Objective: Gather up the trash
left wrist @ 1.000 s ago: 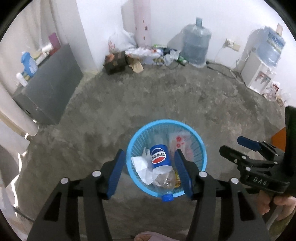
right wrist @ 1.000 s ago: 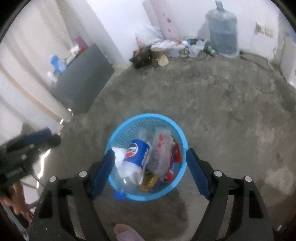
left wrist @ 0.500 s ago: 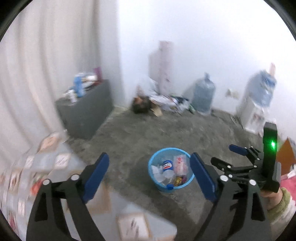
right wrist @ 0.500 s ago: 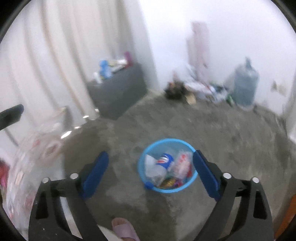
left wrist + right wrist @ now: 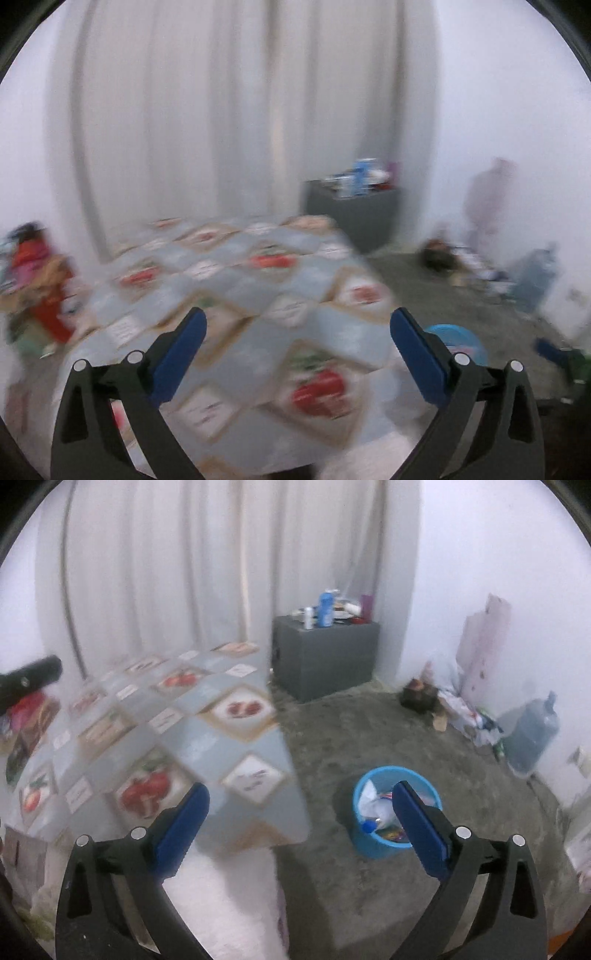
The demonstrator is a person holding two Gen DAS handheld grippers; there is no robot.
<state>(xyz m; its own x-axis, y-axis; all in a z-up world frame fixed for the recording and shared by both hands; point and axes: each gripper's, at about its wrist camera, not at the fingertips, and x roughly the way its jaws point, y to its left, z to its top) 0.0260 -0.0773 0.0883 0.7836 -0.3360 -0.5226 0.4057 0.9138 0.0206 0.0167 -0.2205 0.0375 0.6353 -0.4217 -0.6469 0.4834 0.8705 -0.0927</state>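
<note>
The left gripper (image 5: 297, 345) has its blue pads (image 5: 179, 354) spread wide with nothing between them, and the right gripper (image 5: 301, 821) is the same, wide apart and empty. Both sets of jaws have just been opening.

A second ago both grippers hung close above the bin, which filled the middle of each view. Now both views look across the room from higher up and farther back. The blue bin (image 5: 373, 843) stands on the grey floor (image 5: 369, 738), small, partly behind the right gripper's right pad; trash lies inside it, including a clear bottle (image 5: 375, 810) with a blue cap. In the left view, which is blurred, only the bin's rim (image 5: 463, 338) shows at lower right.

A table with a fruit-patterned cloth (image 5: 192, 734) now fills the left and centre of both views, directly under the left gripper. Behind it hang white curtains (image 5: 184, 572). A grey cabinet (image 5: 325, 657) with bottles on top stands in the corner, and a water jug (image 5: 532, 738) sits by the right wall beside a heap of clutter.
</note>
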